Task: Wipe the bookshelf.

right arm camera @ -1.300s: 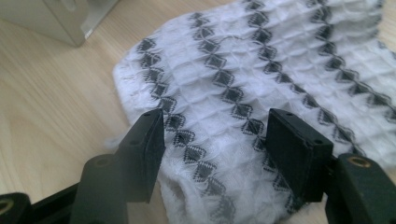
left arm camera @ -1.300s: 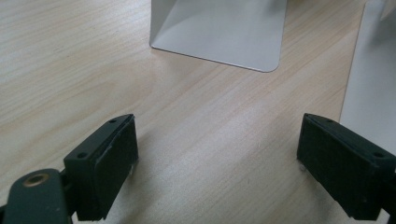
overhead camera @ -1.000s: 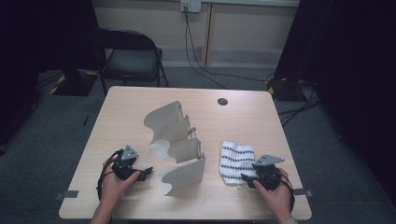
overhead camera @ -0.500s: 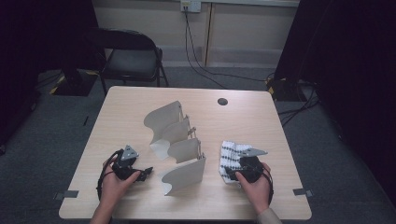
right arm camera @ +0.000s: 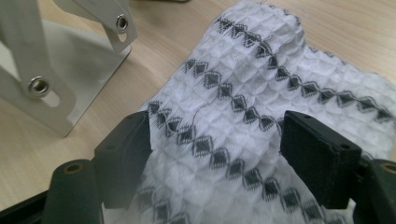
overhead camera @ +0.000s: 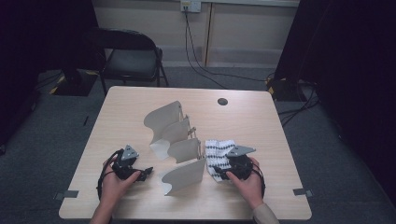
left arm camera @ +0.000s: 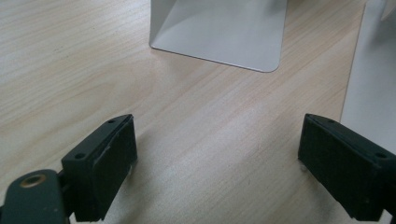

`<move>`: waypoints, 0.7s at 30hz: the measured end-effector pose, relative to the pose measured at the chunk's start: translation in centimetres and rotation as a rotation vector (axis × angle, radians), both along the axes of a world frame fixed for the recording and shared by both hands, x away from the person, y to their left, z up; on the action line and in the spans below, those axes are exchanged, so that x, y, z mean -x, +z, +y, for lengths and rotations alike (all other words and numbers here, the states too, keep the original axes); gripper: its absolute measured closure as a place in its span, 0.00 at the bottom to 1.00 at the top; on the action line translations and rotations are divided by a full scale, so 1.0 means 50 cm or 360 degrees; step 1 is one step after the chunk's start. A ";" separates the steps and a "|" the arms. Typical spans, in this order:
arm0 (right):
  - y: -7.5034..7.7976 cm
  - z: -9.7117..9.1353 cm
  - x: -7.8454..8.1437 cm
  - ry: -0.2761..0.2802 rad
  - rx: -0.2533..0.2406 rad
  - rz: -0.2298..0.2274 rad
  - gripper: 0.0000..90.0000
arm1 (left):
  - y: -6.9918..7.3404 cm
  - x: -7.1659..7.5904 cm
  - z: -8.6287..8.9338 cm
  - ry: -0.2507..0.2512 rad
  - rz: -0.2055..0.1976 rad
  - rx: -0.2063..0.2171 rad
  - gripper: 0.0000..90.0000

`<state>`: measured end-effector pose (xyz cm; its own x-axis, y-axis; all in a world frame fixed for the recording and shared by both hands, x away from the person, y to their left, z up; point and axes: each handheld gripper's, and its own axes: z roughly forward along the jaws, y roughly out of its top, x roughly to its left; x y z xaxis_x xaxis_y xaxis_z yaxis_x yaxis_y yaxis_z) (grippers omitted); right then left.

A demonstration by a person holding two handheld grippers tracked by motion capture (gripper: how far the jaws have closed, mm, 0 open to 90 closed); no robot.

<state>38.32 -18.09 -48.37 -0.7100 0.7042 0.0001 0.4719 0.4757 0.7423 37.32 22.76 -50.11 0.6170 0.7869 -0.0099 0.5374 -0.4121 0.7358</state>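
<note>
While my right gripper (right arm camera: 215, 154) straddles the cloth (right arm camera: 261, 93) beside the rack (overhead camera: 180, 140), jaws just narrowing, unclenched, my left gripper (left arm camera: 219, 163) idles open; I risk pinching only one layer.

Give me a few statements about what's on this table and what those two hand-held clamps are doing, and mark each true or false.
1. The right gripper has its open jaws over a white cloth with black diamond rows. True.
2. The left gripper is clamped on the cloth. False: its jaws stand open over bare wood of the table, with nothing between them.
3. A white metal rack with curved dividers stands in the middle of the table. True.
4. The cloth hangs over the rack. False: it lies flat on the table beside it.
5. A black folding chair stands beyond the table's far edge. True.
</note>
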 end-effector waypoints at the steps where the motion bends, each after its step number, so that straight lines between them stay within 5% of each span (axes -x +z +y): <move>1: 0.003 -0.002 0.006 -0.0010 0.0007 0.0002 0.27 | 0.000 -0.001 0.000 -0.0003 0.0002 -0.0007 0.11; 6: -0.008 -0.011 0.033 0.0029 0.0111 0.0005 0.28 | -0.001 -0.003 -0.004 0.0003 0.0011 -0.0003 0.08; 9: -0.012 -0.030 0.034 -0.0004 0.0063 0.0046 0.28 | -0.001 -0.003 -0.004 0.0004 0.0011 -0.0002 0.08; 18: 0.013 -0.105 0.043 -0.0187 0.0117 0.0008 0.28 | -0.001 -0.003 -0.004 0.0002 0.0010 -0.0005 0.08; 21: 0.019 -0.105 0.030 -0.0257 0.0005 0.0023 0.26 | -0.001 -0.004 -0.005 0.0002 0.0012 -0.0013 0.07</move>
<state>36.83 -23.34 -47.44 -0.5877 0.8090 0.0071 0.5529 0.3953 0.7335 37.54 22.49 -50.13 0.6161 0.7876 -0.0082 0.5434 -0.4174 0.7284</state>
